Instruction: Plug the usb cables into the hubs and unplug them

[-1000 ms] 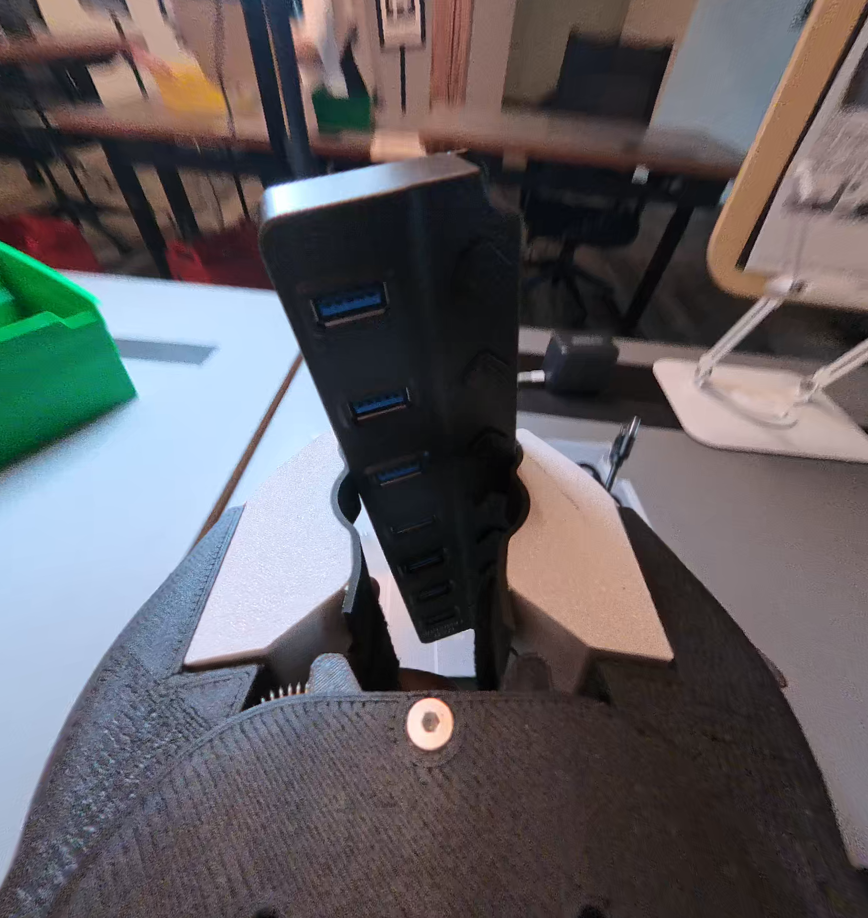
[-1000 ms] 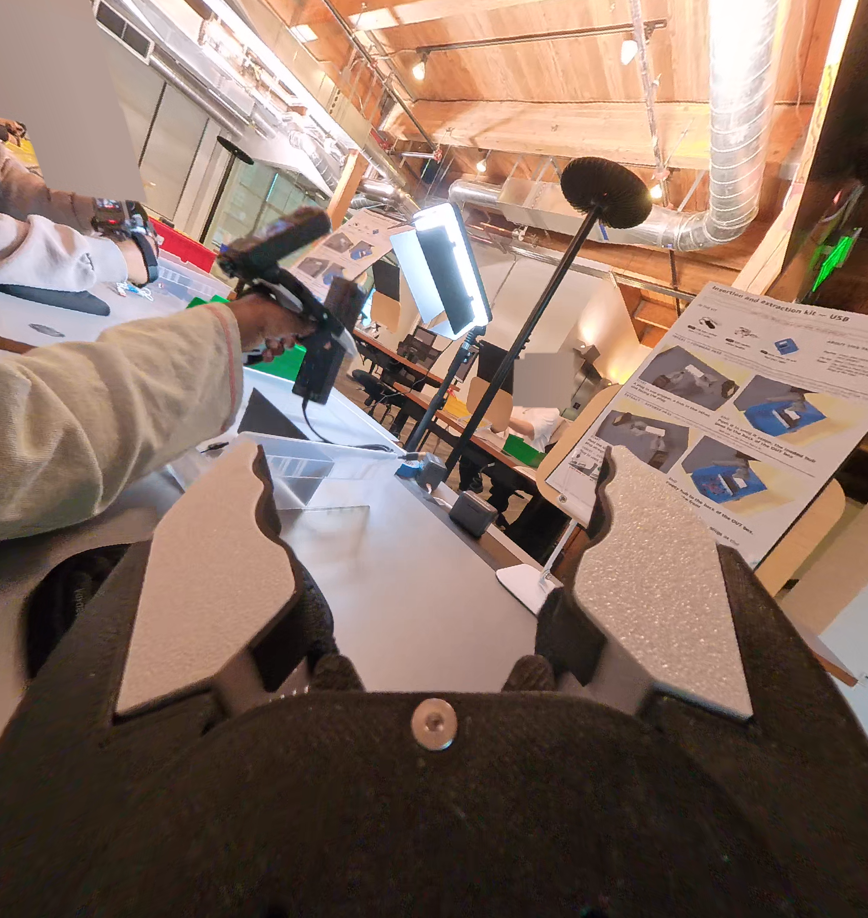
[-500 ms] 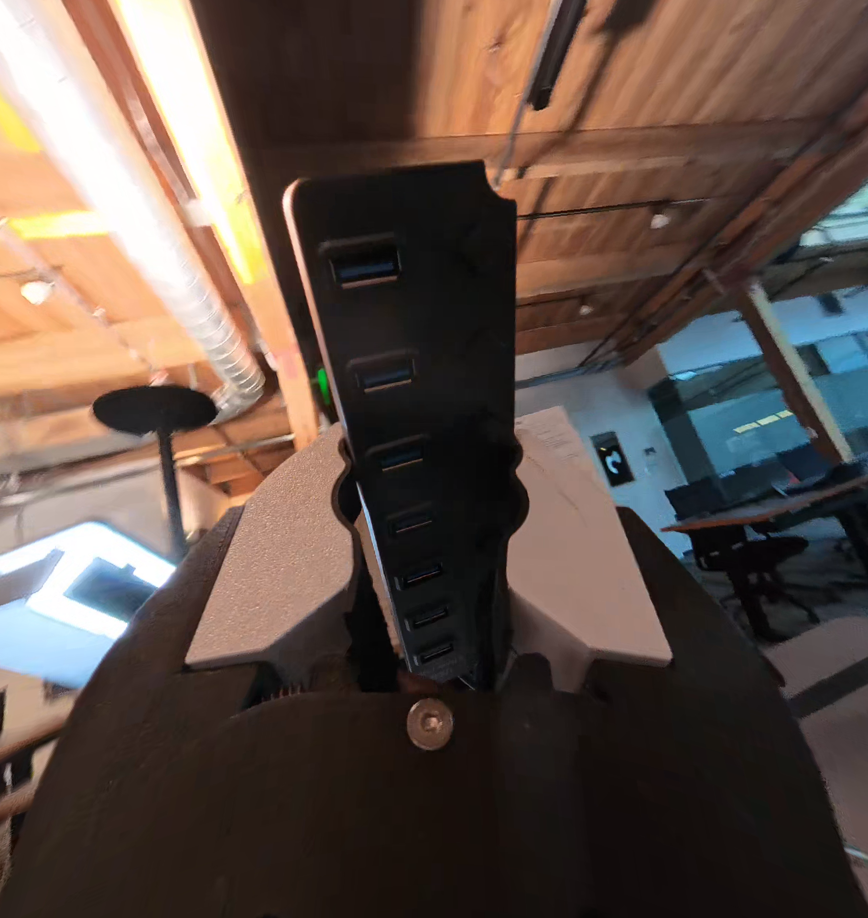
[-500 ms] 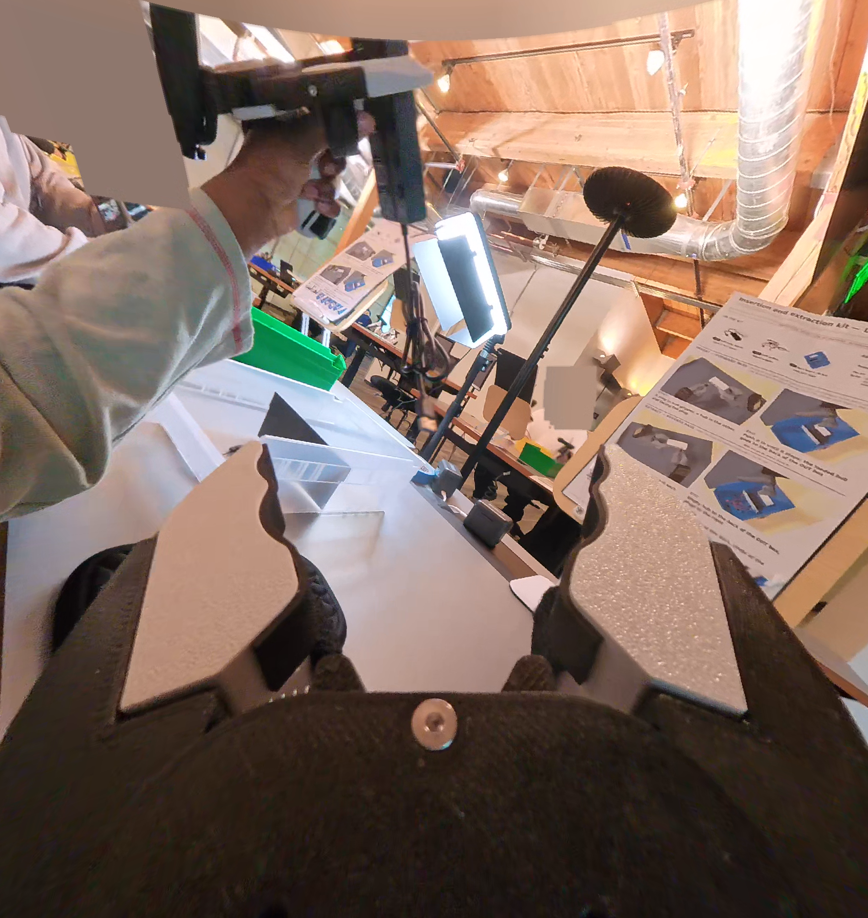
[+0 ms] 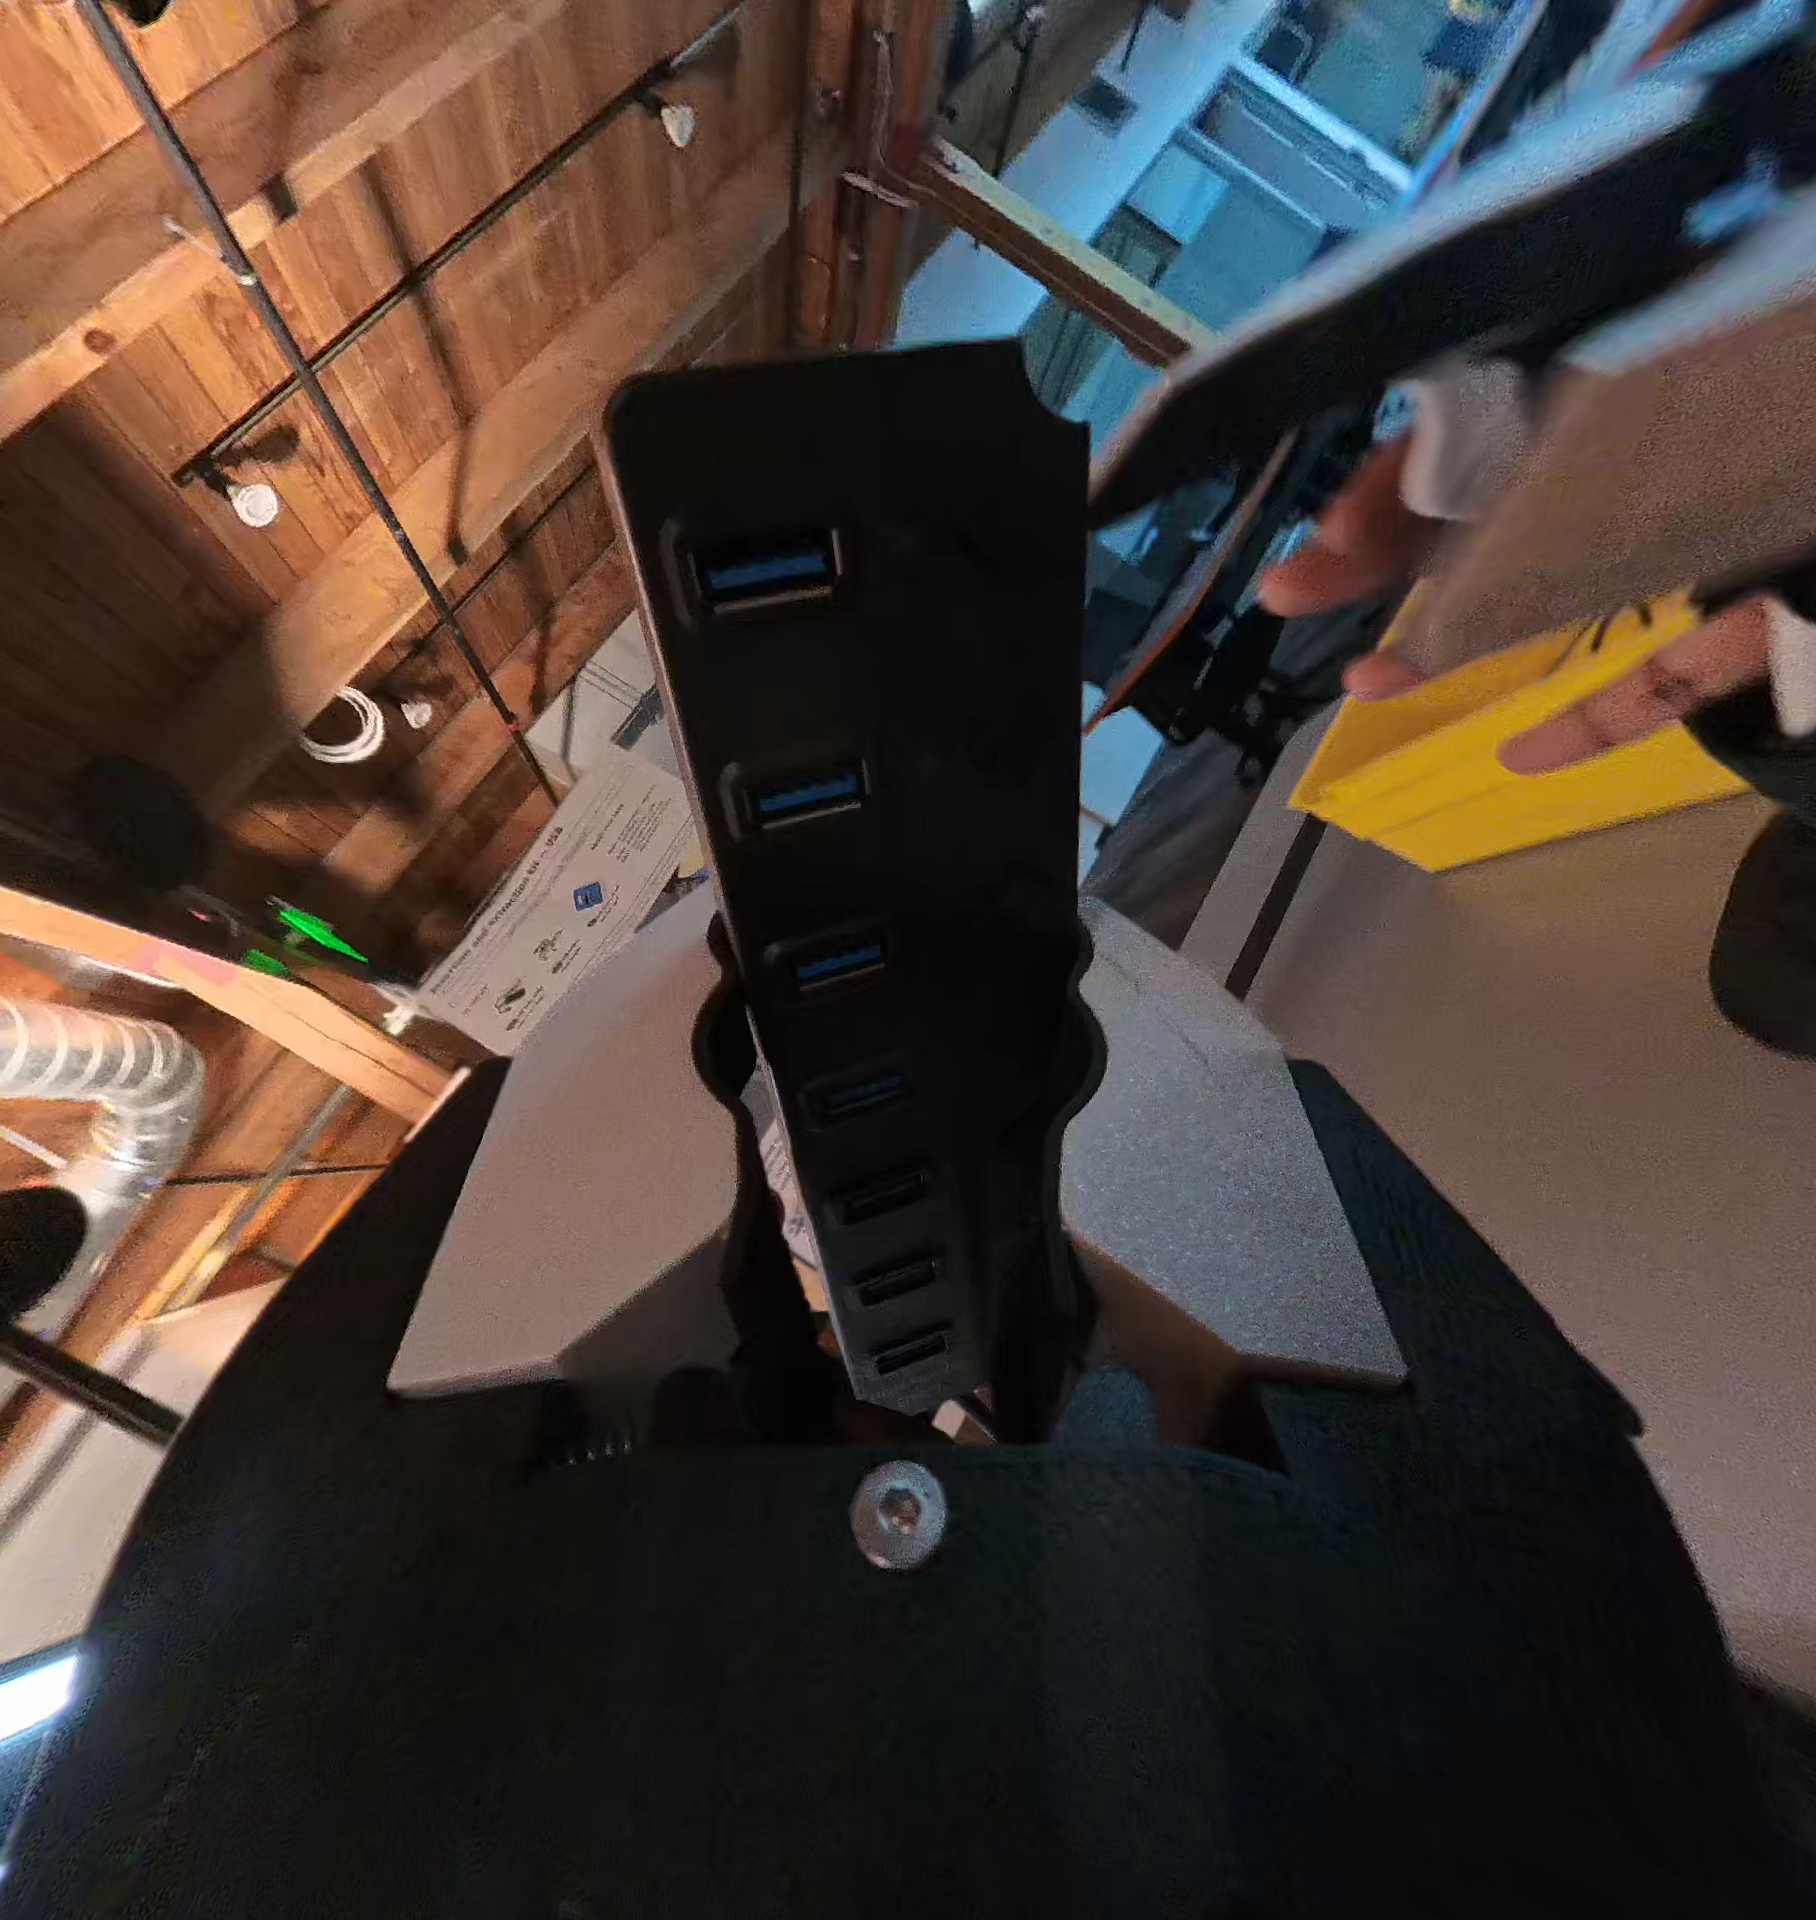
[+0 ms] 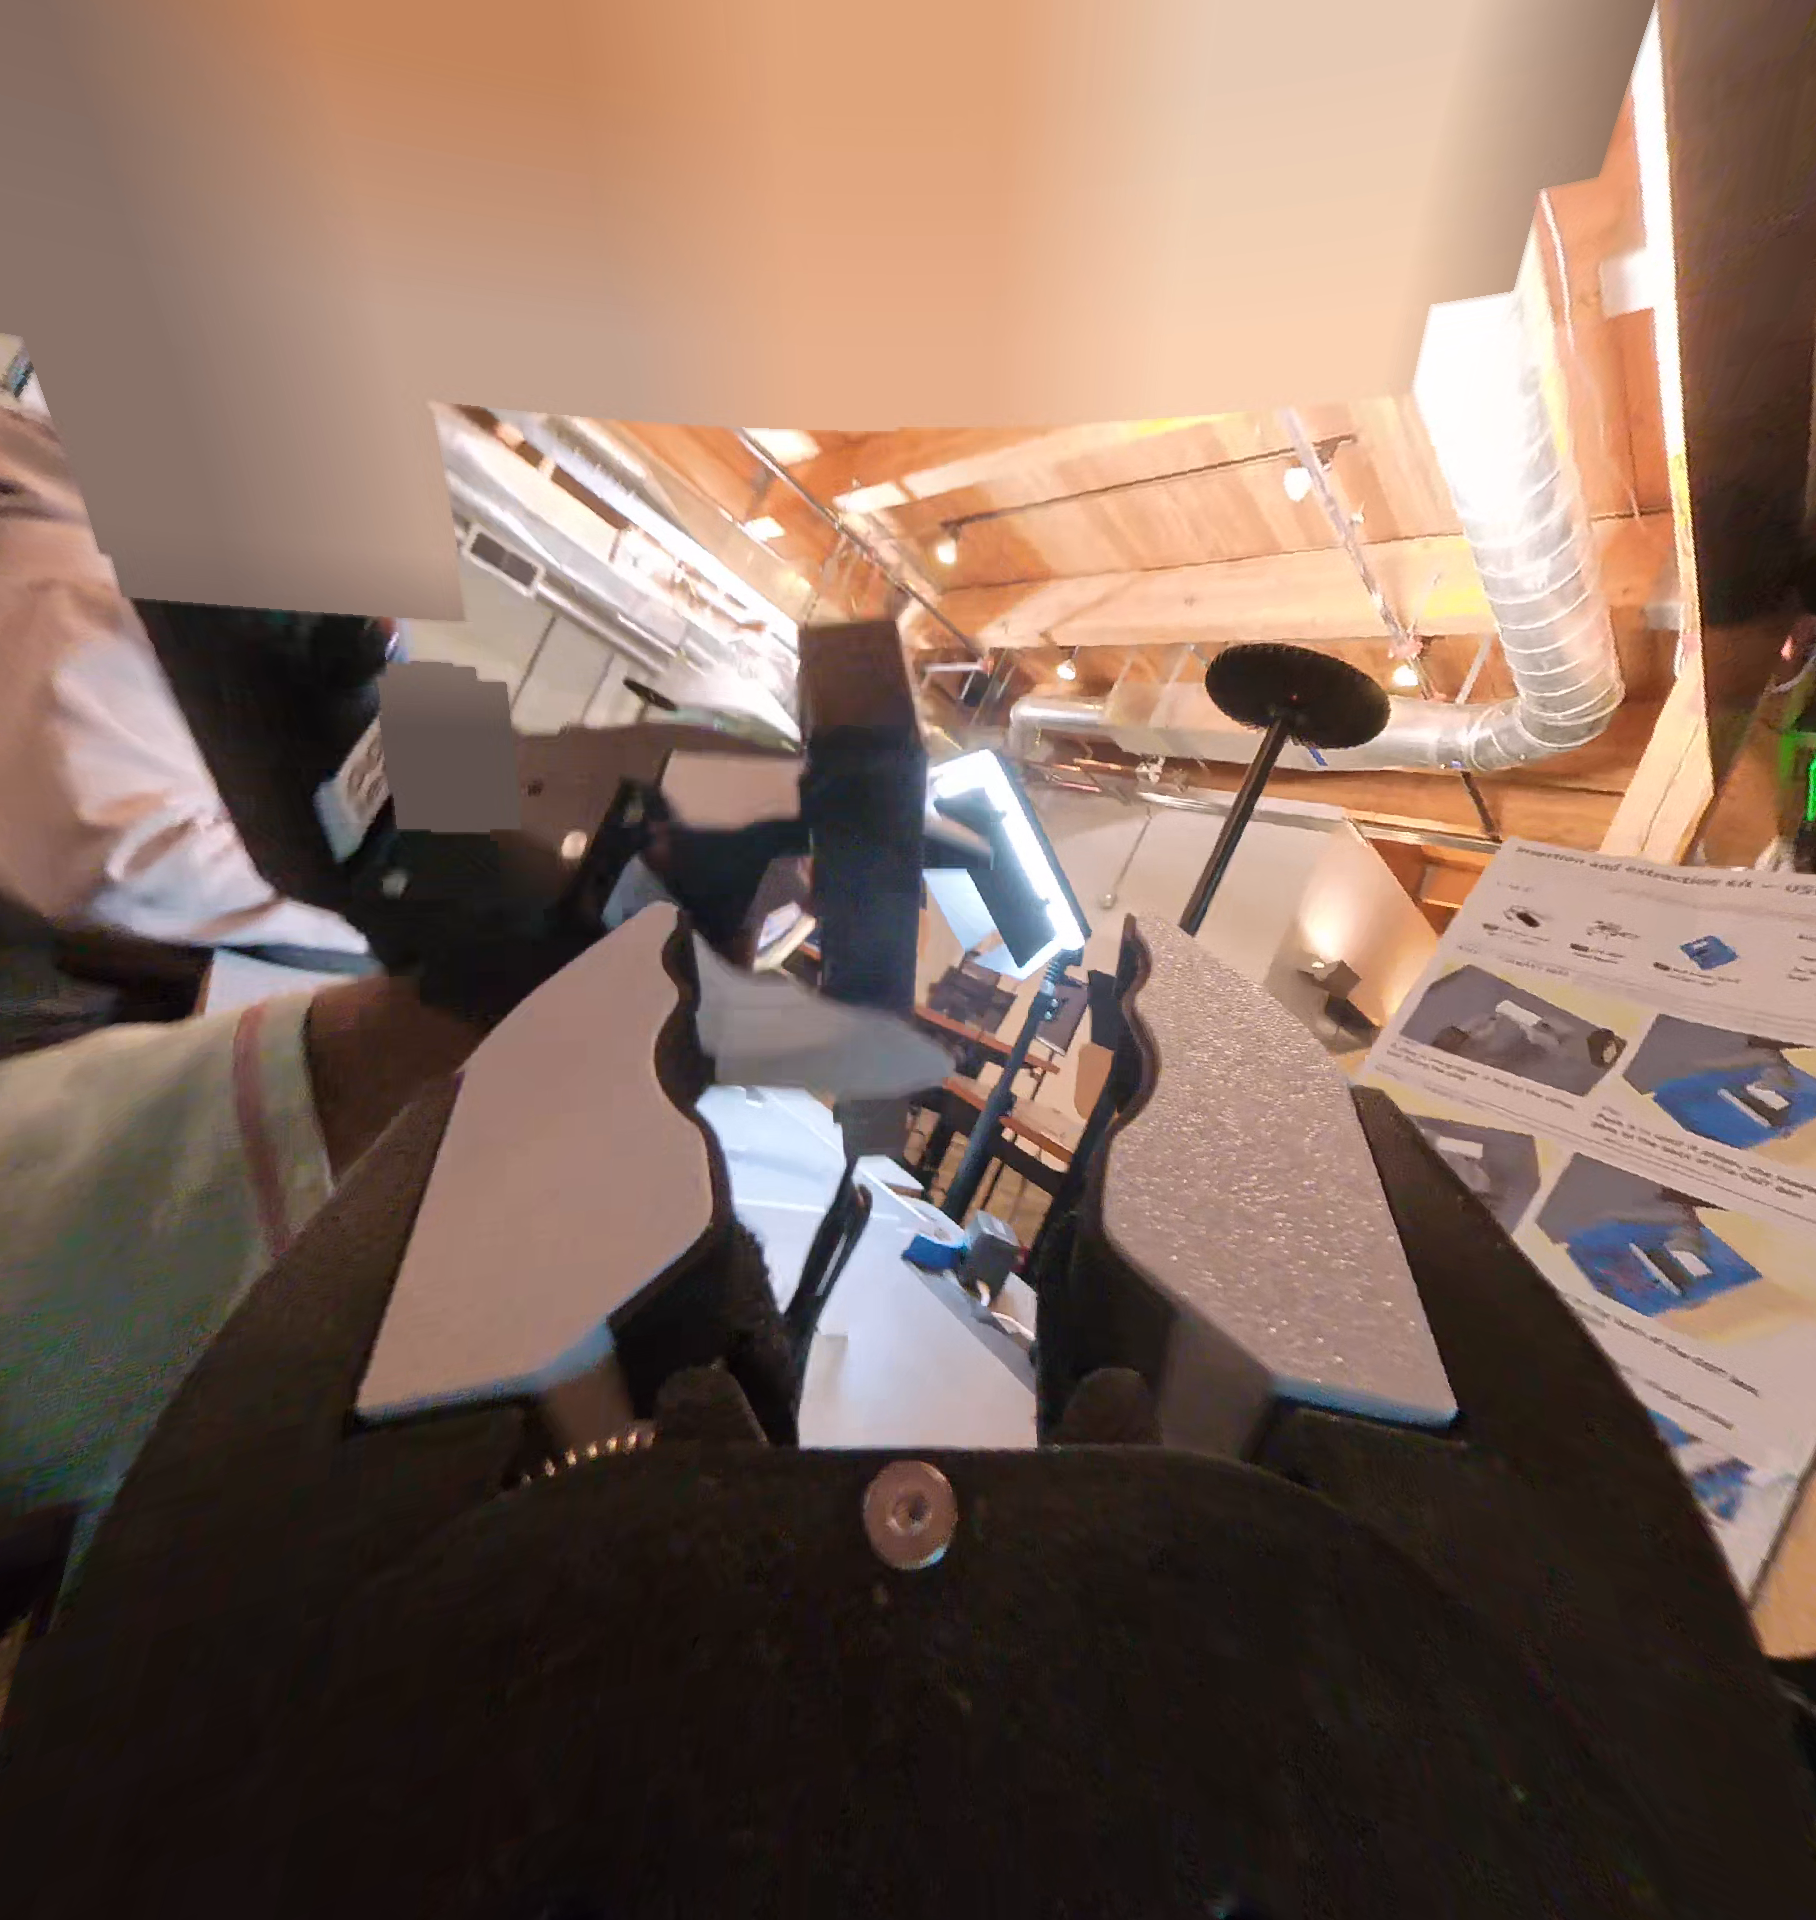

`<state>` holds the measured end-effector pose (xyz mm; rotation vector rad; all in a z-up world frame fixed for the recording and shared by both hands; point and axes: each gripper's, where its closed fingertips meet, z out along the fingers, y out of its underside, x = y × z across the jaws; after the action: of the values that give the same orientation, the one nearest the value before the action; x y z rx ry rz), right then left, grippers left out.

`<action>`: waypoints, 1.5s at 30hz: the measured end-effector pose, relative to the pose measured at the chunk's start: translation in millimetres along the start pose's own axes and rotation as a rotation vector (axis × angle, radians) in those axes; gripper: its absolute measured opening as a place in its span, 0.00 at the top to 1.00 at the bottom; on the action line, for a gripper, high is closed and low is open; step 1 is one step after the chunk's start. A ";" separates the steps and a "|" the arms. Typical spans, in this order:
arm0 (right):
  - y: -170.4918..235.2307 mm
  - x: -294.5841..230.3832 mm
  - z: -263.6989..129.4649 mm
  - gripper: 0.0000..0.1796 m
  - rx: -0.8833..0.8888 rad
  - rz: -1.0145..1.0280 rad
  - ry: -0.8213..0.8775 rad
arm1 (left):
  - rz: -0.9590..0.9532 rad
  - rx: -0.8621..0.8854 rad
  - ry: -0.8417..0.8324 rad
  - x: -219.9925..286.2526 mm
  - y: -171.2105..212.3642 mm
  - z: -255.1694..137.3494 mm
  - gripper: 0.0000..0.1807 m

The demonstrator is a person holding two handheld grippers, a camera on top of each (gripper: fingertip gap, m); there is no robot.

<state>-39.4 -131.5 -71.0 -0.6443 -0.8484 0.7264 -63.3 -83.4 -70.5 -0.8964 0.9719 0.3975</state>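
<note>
A long black USB hub (image 5: 883, 727) with a row of several ports, the upper ones blue, stands upright between my left gripper's (image 5: 899, 925) grey fingers. The left gripper is shut on the hub's lower part and holds it up in the air. No cable sits in any port that shows. My right gripper (image 6: 904, 935) is open and empty. In the right wrist view the hub (image 6: 862, 831) is straight ahead, just beyond the fingertips, still in the left gripper. A black cable (image 6: 831, 1236) hangs below it.
A person's hand holds a yellow bin (image 5: 1506, 748) at the right of the left wrist view. An instruction sheet on a board (image 6: 1610, 1091) stands at the right. A light panel (image 6: 997, 862) and a black stand (image 6: 1296, 691) rise behind a white table (image 6: 883, 1320).
The left gripper has swung the hub up from over the table and turned it, bringing it in front of the right gripper. The right gripper's fingers have moved closer together but remain apart.
</note>
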 end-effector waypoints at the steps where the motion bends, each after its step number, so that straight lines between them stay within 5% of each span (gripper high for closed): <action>1: -1.2 2.3 2.8 0.58 0.011 0.029 -0.009 | 0.035 -0.019 0.007 7.7 0.1 2.0 0.69; 4: -1.8 -2.9 13.6 0.64 0.038 0.066 -0.096 | 0.084 -0.045 0.055 27.8 -1.1 8.7 0.69; 7: 5.3 -5.7 17.5 0.85 0.021 -0.031 -0.154 | 0.052 -0.031 0.093 41.1 -2.7 12.4 0.68; 11: -1.5 -1.9 13.9 0.86 0.035 -0.024 -0.243 | 0.022 0.028 0.095 42.9 -10.4 11.0 0.68; 17: -14.0 56.1 -1.2 0.87 -0.081 0.056 -0.161 | -0.148 -0.001 0.149 24.4 6.6 -4.4 0.58; 21: 22.4 82.5 -11.5 0.86 -0.349 0.168 -0.177 | -0.349 0.017 0.009 -31.4 20.9 -30.7 0.57; 27: 64.4 83.0 -13.4 0.86 -0.618 0.545 -0.481 | -0.544 0.070 -0.152 -115.2 36.2 -70.0 0.60; 31: 132.3 74.8 -22.8 0.86 -0.817 0.749 -0.581 | -0.663 0.083 -0.220 -143.3 54.6 -86.6 0.60; 39: 225.9 75.7 -35.5 0.86 -0.896 1.115 -0.464 | -0.746 0.086 -0.164 -135.3 68.6 -88.3 0.61; 45: 268.3 94.0 -50.1 0.83 -0.903 1.121 -0.289 | -0.689 0.020 -0.150 -127.4 74.7 -82.2 0.62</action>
<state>-36.0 89.5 -256.6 -1.9388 -1.0507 1.4662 -224.1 -93.9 -19.6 -1.1020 0.4817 -0.1320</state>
